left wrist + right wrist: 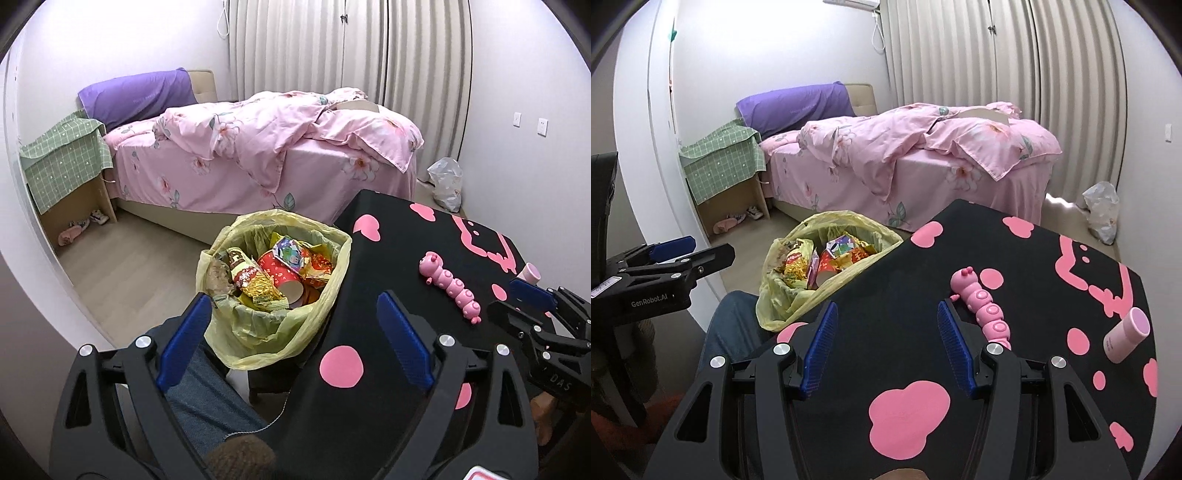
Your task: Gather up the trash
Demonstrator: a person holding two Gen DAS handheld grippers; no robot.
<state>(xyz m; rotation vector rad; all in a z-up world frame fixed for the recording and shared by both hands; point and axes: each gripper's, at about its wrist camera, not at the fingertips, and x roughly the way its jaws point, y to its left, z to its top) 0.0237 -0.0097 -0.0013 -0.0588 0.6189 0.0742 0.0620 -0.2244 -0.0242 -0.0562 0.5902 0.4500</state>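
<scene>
A bin lined with a yellow bag stands left of the black table with pink spots. It holds wrappers, a red paper cup and a noodle packet. It also shows in the right wrist view. My left gripper is open and empty, near the bin's front edge and the table's left edge. My right gripper is open and empty over the table. It shows at the right of the left wrist view.
A pink caterpillar toy and a small pink bottle lie on the table. A bed with pink covers, a cabinet with green cloth and a white plastic bag on the floor stand behind. My leg in jeans is below.
</scene>
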